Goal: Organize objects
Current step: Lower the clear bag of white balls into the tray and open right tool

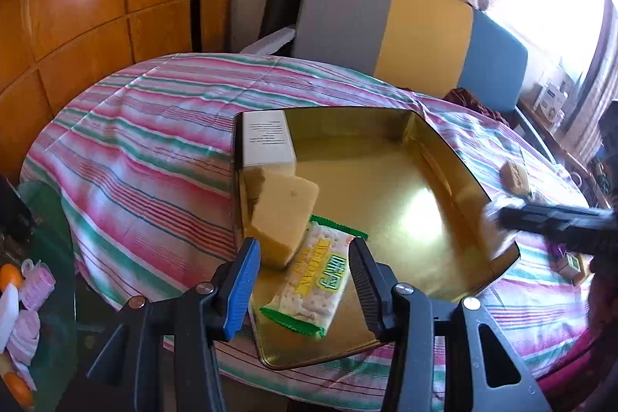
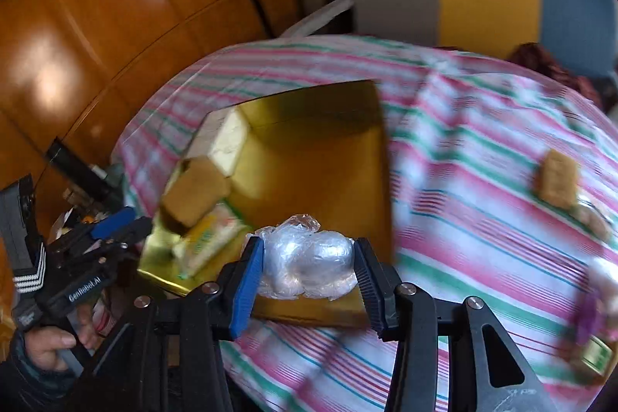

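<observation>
A gold tin tray (image 1: 386, 199) lies on the striped cloth. It holds a white box (image 1: 266, 138), a yellow sponge block (image 1: 282, 215) and a green-edged cracker packet (image 1: 313, 280). My left gripper (image 1: 305, 246) hovers open above the packet, its pads clear of it. My right gripper (image 2: 308, 244) is shut on a clear plastic-wrapped bundle (image 2: 305, 261) over the near edge of the tray (image 2: 320, 157). In the left wrist view the right gripper (image 1: 498, 215) shows as a dark blur at the tray's right rim. The left gripper (image 2: 127, 222) shows at the left in the right wrist view.
A brown biscuit (image 2: 556, 178) and a small green-and-gold box (image 2: 598, 354) lie on the cloth right of the tray. A grey, yellow and blue chair (image 1: 386, 26) stands behind the table. Wooden cabinets (image 1: 96, 6) fill the left. A low side table (image 1: 23, 288) holds small items.
</observation>
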Tool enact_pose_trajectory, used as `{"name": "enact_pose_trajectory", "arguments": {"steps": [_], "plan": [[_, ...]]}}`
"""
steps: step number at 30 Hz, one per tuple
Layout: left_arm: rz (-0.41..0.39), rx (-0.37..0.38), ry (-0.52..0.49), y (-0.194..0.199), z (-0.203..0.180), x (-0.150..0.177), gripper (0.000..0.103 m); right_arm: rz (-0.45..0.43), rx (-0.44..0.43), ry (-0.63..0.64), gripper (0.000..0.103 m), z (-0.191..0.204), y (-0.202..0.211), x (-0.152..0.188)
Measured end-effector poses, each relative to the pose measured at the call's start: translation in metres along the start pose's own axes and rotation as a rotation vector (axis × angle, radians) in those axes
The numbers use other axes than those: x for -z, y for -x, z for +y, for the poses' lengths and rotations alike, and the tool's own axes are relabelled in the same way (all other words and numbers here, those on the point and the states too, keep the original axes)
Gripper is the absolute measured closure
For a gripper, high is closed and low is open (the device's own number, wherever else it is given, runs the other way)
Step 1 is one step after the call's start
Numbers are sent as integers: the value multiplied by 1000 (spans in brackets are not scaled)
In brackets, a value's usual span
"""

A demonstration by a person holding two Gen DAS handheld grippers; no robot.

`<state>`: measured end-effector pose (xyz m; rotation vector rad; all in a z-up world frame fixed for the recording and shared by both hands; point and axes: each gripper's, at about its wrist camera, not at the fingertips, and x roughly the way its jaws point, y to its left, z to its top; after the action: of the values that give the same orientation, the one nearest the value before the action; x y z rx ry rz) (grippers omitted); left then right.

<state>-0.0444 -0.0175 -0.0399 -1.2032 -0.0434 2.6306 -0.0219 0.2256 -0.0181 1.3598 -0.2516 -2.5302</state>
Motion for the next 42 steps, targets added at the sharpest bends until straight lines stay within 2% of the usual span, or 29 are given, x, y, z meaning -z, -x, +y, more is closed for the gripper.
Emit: {"name": "enact_pose_trajectory", "arguments": {"steps": [6,10,14,17,20,25,33,42], "plan": [[-8,-25,86,-2,26,0,55,109,-25,69,53,42,-61,0],[1,-23,100,-5,31,3,55,183,-80,113,50,63,-94,11],[-3,-26,106,-5,33,3,55,204,-138,119,40,71,-103,20],[-8,-32,104,-4,33,3,55,185,-145,108,35,68,-96,21],[-10,-37,97,-4,30,3,55,155,-150,79,24,62,-87,18],[-32,-44,68,2,21,1,55,105,-118,46,23,52,-67,16],[-58,-38,22,13,5,-1,55,3,-15,45,21,41,-36,12],[-52,-8,-31,14,-19,-2,55,-96,77,-16,19,-1,13,16]]}}
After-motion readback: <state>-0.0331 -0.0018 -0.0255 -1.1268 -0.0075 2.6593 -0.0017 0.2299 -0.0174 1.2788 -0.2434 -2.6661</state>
